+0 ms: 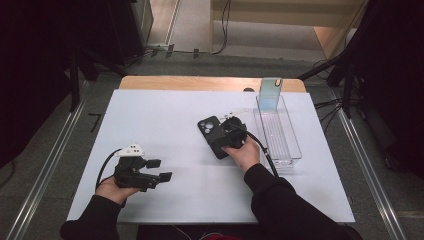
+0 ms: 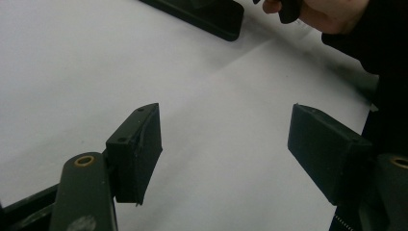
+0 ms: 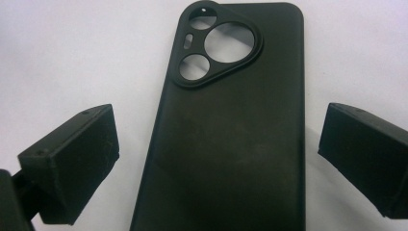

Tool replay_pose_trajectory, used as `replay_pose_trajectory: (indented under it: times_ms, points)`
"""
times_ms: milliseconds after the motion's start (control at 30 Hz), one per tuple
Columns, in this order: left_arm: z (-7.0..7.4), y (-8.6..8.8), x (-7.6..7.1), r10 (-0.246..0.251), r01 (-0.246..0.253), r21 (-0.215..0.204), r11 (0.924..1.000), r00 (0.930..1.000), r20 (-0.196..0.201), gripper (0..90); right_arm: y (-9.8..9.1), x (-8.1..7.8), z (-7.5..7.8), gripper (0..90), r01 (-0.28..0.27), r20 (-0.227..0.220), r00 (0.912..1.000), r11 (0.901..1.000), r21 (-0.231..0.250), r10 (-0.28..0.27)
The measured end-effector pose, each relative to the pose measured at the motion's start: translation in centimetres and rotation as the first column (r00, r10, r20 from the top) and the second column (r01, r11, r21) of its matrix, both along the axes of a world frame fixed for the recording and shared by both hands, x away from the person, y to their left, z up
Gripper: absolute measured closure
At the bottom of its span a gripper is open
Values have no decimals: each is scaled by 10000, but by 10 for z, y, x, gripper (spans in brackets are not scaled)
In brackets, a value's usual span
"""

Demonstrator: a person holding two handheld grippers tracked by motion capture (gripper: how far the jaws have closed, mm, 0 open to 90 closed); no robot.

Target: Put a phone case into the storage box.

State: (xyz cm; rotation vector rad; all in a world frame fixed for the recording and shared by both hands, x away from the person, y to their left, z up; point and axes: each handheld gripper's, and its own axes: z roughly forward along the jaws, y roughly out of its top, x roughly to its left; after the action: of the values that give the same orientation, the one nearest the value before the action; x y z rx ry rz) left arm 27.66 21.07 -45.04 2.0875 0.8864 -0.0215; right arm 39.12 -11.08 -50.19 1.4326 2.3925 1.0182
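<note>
A black phone case (image 3: pixel 231 139) lies flat on the white table, back side up, its camera cut-outs at the far end. My right gripper (image 3: pixel 219 130) hovers low over it, open, one jaw on each side of the case and neither pad touching it. From above, that gripper (image 1: pixel 223 135) covers the near end of the case (image 1: pixel 209 127). My left gripper (image 1: pixel 161 169) rests at the near left of the table, open and empty, with bare table between its jaws (image 2: pixel 226 139).
A clear plastic box (image 1: pixel 287 150) stands to the right of the case, with a pale phone (image 1: pixel 270 93) upright at its far end. The white table board (image 1: pixel 165 120) has open room across its left and middle. The case's end (image 2: pixel 211 17) and the person's right hand (image 2: pixel 332 14) show far off.
</note>
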Motion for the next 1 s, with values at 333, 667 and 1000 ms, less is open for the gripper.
replay_pose_trajectory:
  times_ms: [333,667,1000]
  points:
    - [0,0,0,-16,16,3,10000,10000,10,283,6,-3,-10,0,-103,107,9999,9989,-466,108]
    - [1,0,0,53,-53,-13,10000,10000,17,283,11,-11,-14,58,-73,877,9960,9906,-1364,194]
    - [1,-1,0,21,-21,18,10000,10000,24,283,10,-14,-17,61,-41,1207,9925,9923,-1235,191]
